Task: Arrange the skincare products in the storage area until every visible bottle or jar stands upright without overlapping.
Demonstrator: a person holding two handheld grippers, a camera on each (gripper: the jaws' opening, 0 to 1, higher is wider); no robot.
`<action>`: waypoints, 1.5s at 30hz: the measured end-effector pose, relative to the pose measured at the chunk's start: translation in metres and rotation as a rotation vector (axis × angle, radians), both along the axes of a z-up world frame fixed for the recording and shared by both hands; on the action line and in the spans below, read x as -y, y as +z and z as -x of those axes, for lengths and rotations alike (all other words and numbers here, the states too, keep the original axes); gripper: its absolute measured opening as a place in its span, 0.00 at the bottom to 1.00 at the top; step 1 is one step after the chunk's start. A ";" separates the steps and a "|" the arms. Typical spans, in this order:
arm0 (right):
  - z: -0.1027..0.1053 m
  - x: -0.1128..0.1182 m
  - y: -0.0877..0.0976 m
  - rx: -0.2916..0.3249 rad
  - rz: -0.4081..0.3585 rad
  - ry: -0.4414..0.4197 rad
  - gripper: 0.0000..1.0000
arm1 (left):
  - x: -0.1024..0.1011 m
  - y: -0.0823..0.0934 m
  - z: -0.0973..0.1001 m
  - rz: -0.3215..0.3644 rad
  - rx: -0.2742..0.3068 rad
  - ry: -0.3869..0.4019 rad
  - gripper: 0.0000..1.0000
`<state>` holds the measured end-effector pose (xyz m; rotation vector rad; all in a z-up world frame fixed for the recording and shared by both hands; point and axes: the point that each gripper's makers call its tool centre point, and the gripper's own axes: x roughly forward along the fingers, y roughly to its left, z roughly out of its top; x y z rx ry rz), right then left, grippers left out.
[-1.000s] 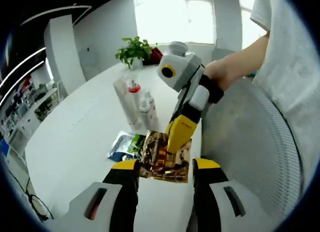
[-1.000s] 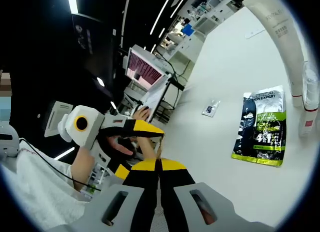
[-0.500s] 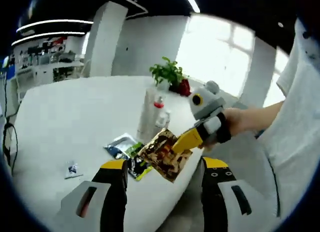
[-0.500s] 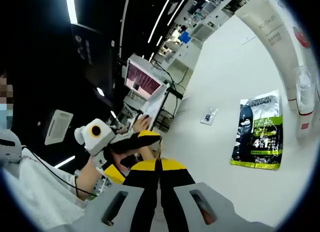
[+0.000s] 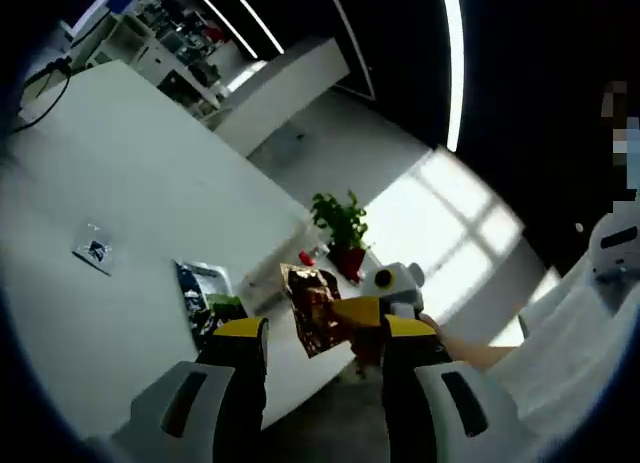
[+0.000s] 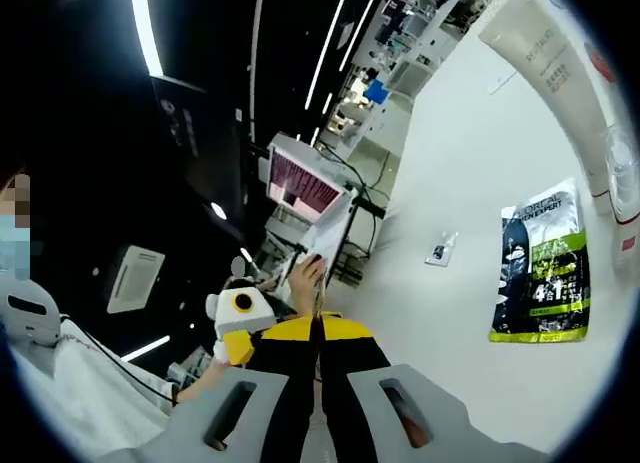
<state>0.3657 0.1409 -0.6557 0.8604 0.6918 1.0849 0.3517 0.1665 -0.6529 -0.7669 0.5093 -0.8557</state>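
White tabletop (image 5: 110,183) fills the foreground beneath ceiling light strips. Nearest in the left gripper view, the left gripper (image 5: 322,335) has its jaws apart; between them hangs a brown foil sachet (image 5: 312,308), clamped by the right gripper (image 5: 352,311) entering from 3 o'clock. A green-and-black sachet (image 6: 545,268) lies flat at 9 o'clock; bottles (image 6: 590,93) stand beyond, cropped. Likely mid-transfer; next, set the sachet down without overlap. Its label is unreadable.
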 end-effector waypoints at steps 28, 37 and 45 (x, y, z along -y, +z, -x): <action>-0.003 -0.010 0.000 0.008 0.001 -0.023 0.01 | -0.005 -0.009 -0.003 -0.016 -0.046 0.052 0.00; -0.004 -0.010 -0.001 0.035 0.030 -0.026 0.05 | -0.007 -0.008 -0.003 0.035 -0.117 0.077 0.00; -0.011 -0.009 0.001 0.071 0.037 -0.058 0.12 | -0.007 -0.006 0.001 0.039 -0.132 0.078 0.00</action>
